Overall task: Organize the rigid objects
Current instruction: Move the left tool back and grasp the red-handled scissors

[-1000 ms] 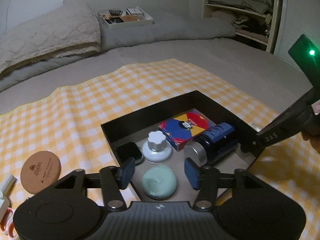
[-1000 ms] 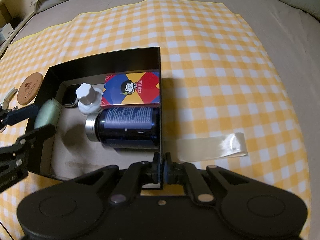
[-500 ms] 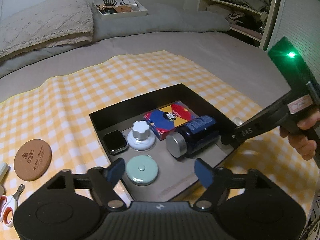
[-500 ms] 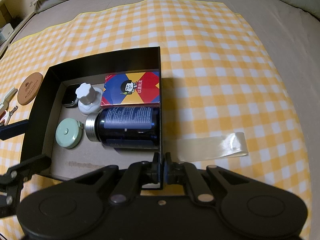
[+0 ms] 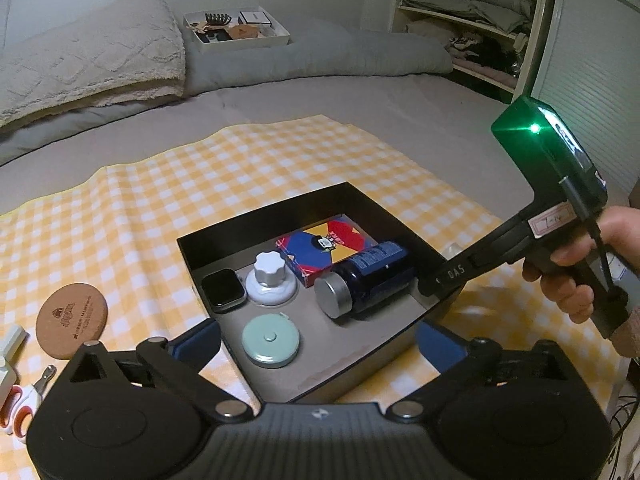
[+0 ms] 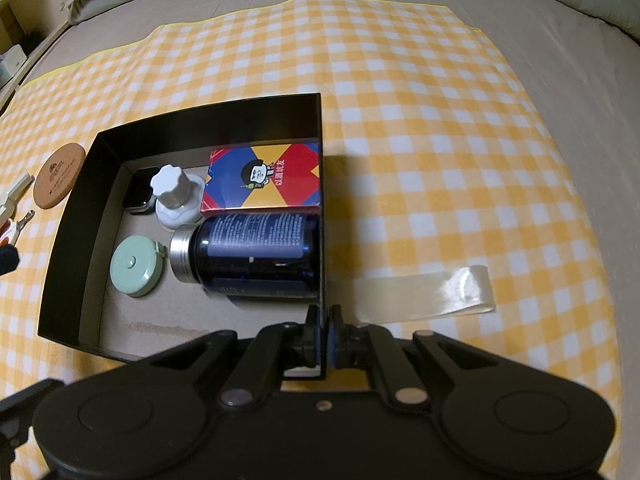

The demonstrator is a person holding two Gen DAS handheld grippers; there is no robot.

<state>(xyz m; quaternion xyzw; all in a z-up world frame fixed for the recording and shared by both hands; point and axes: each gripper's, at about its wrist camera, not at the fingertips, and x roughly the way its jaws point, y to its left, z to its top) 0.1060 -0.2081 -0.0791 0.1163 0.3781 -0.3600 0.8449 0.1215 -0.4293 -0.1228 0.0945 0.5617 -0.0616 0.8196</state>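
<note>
Tape measure (image 5: 270, 338) in box (image 5: 264, 216), free, ahead | left gripper (image 5: 316, 342) just opened wide | right gripper (image 6: 325, 330) clamps box wall

Black box (image 6: 100, 152) on checked cloth, mint tape measure (image 5: 271, 342) flat inside, near corner

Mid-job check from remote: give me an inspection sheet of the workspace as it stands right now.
Surface: yellow-and-white checked cloth spread on a grey bed.
Job's things: open black box holds a dark blue bottle lying on its side, a colourful card box, a white knob-topped jar, a black smartwatch and a mint-green round tape measure.
Clutter: round cork coaster, scissors and a clear plastic strip on the cloth.
Grippers: left gripper wide open, its jaws just opening, nothing between them; right gripper shut on the box wall.
Cables: black cable on the right gripper.
Surroundings: pillows, white tray, shelves.
</note>
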